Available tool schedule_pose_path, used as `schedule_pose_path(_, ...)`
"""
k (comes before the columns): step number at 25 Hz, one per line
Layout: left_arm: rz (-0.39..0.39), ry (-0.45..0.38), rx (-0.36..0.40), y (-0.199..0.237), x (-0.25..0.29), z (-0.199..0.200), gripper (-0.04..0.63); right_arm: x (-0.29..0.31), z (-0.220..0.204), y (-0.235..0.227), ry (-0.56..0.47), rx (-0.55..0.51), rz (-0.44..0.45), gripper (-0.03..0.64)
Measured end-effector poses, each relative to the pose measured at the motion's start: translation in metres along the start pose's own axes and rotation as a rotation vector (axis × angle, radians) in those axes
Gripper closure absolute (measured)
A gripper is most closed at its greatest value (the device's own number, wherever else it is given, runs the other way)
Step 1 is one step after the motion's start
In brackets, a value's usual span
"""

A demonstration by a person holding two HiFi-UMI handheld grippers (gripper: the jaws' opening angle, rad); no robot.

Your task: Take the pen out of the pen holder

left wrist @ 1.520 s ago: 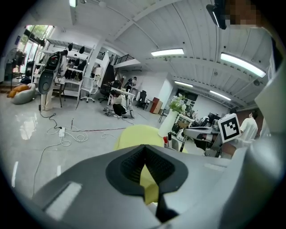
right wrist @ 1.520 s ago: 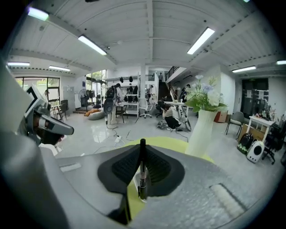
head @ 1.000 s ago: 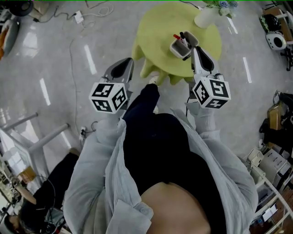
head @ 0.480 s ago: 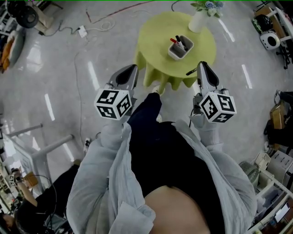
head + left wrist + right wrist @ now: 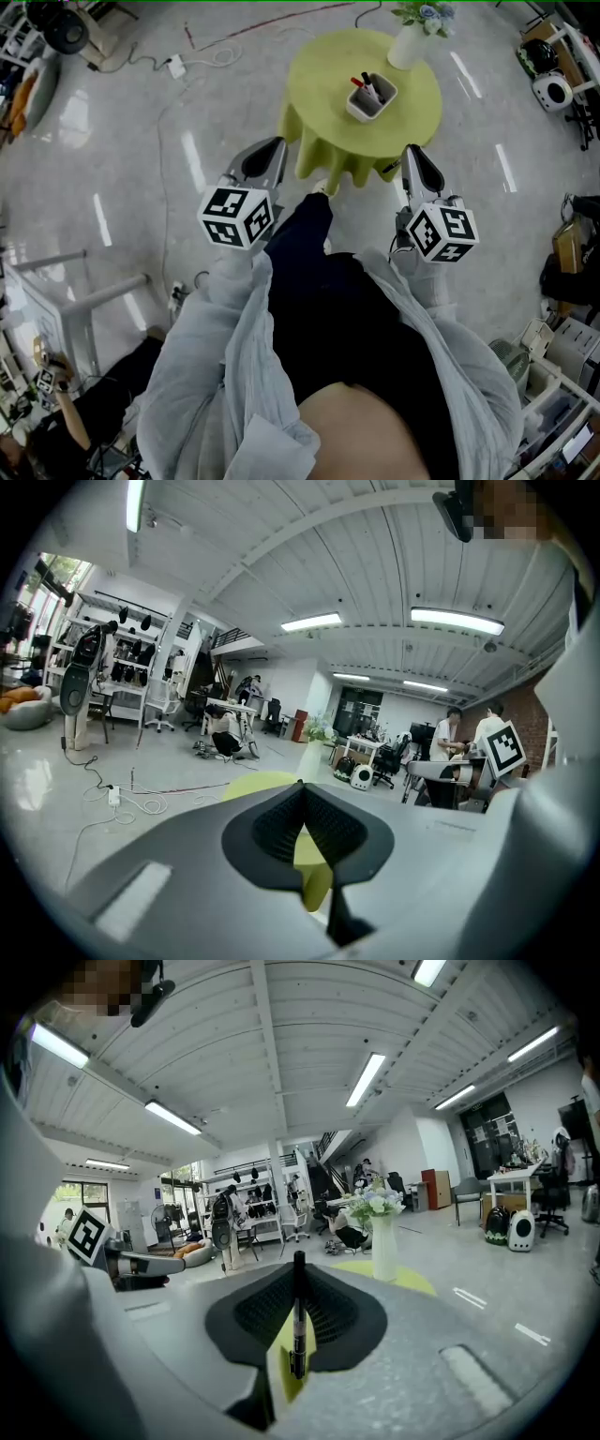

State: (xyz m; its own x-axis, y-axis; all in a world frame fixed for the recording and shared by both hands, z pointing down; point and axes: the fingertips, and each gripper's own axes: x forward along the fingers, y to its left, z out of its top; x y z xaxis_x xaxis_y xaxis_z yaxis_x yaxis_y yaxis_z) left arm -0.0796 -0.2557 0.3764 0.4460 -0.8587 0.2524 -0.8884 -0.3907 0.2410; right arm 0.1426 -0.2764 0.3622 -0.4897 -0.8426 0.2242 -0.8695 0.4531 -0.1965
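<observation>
A white pen holder (image 5: 372,98) stands on the round yellow-green table (image 5: 328,66), with a red-capped pen (image 5: 357,82) and a dark one left in it. My right gripper (image 5: 411,152) hangs at the table's near edge, short of the holder. In the right gripper view its jaws (image 5: 298,1262) are shut on a black pen (image 5: 297,1327), which stands upright between the pads. My left gripper (image 5: 275,145) floats over the floor beside the table's left near edge. Its jaws (image 5: 301,787) are shut with nothing in them.
A white vase of flowers (image 5: 411,42) stands at the table's far edge. Cables and a power strip (image 5: 174,66) lie on the floor at the left. A metal frame (image 5: 84,291) is at lower left, with shelves and boxes (image 5: 562,347) at the right.
Both grippers have drawn back from the table towards my body. The right one, earlier at the holder, has come away with the black pen in its jaws.
</observation>
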Motion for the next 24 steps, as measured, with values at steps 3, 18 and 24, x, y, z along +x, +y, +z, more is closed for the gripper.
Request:
schedule_pose_path(3, 0.006, 0.003, 0.001, -0.003, -0.003, -0.002, 0.578, -0.001, -0.004, 0.002, 0.008, 0.002, 0.013, 0.583)
schedule_pose_path(18, 0.030, 0.002, -0.014, -0.005, -0.014, -0.010, 0.577, 0.000, -0.003, 0.010, 0.012, -0.012, 0.047, 0.583)
schedule_pose_path(24, 0.043, 0.001, -0.022, 0.002, -0.016, -0.009, 0.577, 0.003, -0.002, 0.017, 0.019, -0.020, 0.061, 0.583)
